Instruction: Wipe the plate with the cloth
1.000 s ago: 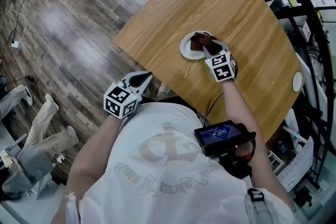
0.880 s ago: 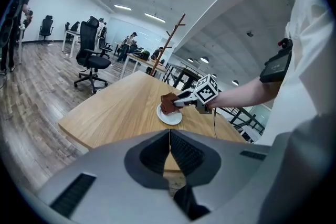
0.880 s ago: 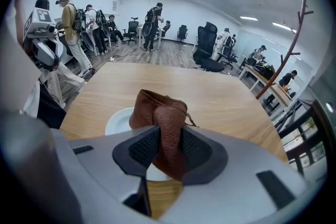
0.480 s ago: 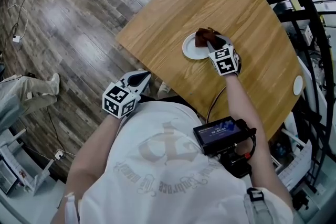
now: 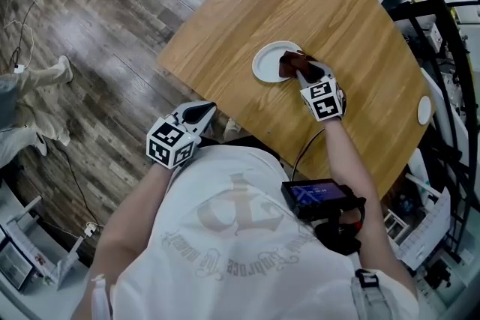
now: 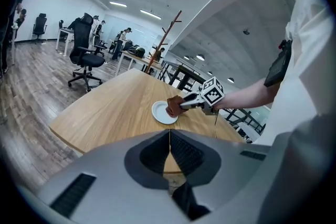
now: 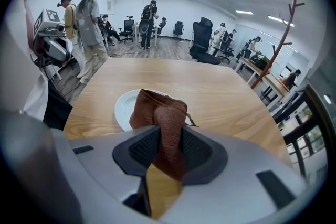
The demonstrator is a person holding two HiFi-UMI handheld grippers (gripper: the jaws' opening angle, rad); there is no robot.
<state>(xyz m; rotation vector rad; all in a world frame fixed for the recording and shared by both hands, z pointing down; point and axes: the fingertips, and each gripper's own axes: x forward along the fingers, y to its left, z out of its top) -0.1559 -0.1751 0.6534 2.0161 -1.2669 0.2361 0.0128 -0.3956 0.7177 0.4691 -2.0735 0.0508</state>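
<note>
Right tool (image 5: 296, 68) clenched on a brown cloth (image 5: 287, 62); in the right gripper view a fold of it is pinched between the 2 jaws, the rest bunching out ahead. In the head view the cloth lies on the right side of a white plate (image 5: 264, 61), just above frame centre; the plate's left part is bare. Plate rests on a pale wooden surface (image 5: 315, 4), toward the edge nearest the person. Left tool (image 5: 201, 113) is held beyond that edge, left of centre and close to the person's shirt, over the wood floor (image 5: 112, 34); jaws pressed together, nothing between them. Several people (image 7: 84, 18) stand upper left in the right gripper view, well apart from the plate.
</note>
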